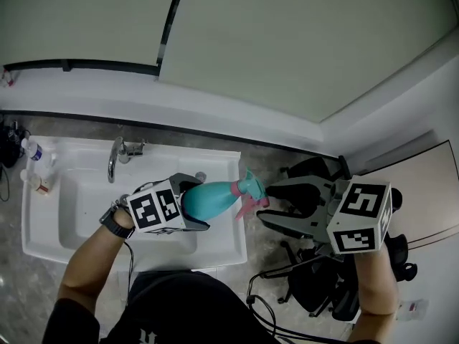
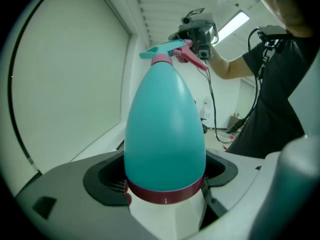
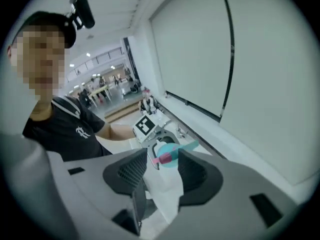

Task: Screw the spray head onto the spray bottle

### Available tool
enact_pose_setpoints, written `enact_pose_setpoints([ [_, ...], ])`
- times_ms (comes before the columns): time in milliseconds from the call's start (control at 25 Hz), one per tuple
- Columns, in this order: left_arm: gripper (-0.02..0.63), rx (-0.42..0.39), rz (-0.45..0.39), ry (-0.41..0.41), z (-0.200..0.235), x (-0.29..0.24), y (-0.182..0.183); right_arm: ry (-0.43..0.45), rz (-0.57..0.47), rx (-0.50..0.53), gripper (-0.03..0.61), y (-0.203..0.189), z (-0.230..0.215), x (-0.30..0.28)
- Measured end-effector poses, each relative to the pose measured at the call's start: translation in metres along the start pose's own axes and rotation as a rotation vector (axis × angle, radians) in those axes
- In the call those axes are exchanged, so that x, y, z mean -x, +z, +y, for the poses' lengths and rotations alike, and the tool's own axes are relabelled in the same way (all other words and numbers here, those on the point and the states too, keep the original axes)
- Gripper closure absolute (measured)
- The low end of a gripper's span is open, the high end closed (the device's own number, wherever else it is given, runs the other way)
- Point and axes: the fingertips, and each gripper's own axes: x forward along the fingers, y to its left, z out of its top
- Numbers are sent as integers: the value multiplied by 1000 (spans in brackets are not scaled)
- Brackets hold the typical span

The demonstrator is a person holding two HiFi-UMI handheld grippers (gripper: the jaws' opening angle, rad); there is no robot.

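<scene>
Nearly lined up: bottle offered neck-first to the free claw

Pinched round its broad base by the left gripper (image 1: 192,203), the teal spray bottle (image 1: 211,198) lies sideways above the sink (image 1: 43,213), neck toward the other hand. The spray head (image 1: 251,187) sits on that neck; how far threaded is unclear. The right gripper (image 1: 267,203) stands spread just beside it, holding nothing, seemingly ready to close and twist.

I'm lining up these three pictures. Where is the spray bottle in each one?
Head view: spray bottle at centre, lying sideways, nozzle pointing right.
Left gripper view: fills the centre, nozzle at the top.
Right gripper view: small, just below centre.
Shared landmark: its pink trigger, visible in all three.
</scene>
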Motion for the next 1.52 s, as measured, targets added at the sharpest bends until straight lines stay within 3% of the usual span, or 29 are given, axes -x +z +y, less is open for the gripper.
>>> enact_pose_setpoints([
  [80, 193, -67, 65, -114, -10, 2, -11, 54, -18, 73, 390, -5, 11, -5],
  [160, 193, -156, 108, -273, -31, 6, -19, 88, 57, 327, 389, -19, 30, -4],
  [240, 193, -187, 113, -422, -51, 12, -22, 95, 131, 555, 388, -35, 53, 0],
  [360, 193, -144, 52, -608, -71, 22, -16, 87, 14, 803, 388, -27, 84, 8],
  [520, 193, -93, -35, -783, -92, 39, -7, 39, -51, 930, 388, -29, 87, 25],
  [680, 193, -94, -48, -842, -101, 43, -12, 126, -22, 901, 389, -33, 107, 3],
  [760, 193, -114, -46, -837, -101, 45, -15, 53, -70, 958, 389, -16, 106, 18],
  [840, 193, -129, -44, -853, -101, 51, -11, -164, -29, 1118, 390, -1, 78, 44],
  [920, 193, -131, -46, -897, -103, 59, -6, -337, 149, 1357, 390, -3, 50, 45],
  [1040, 193, -109, -57, -963, -107, 67, -1, -350, 320, 1685, 388, -15, 52, 14],
  [1160, 193, -86, -56, -1025, -109, 70, 0, -319, 338, 1941, 388, -22, 70, -7],
  [1240, 193, -83, -37, -1035, -110, 70, -4, -297, 339, 2057, 388, -26, 79, -19],
  [1320, 193, -94, -9, -1004, -108, 65, -8, -262, 336, 2076, 388, -32, 85, -30],
  [1360, 193, -111, 4, -966, -106, 61, -8, -235, 333, 2023, 389, -35, 87, -35],
  [1440, 193, -168, 32, -838, -98, 52, -6, -175, 320, 1795, 391, -40, 82, -42],
  [1520, 193, -235, 60, -650, -80, 42, -1, -148, 304, 1508, 448, -39, 67, -43],
])
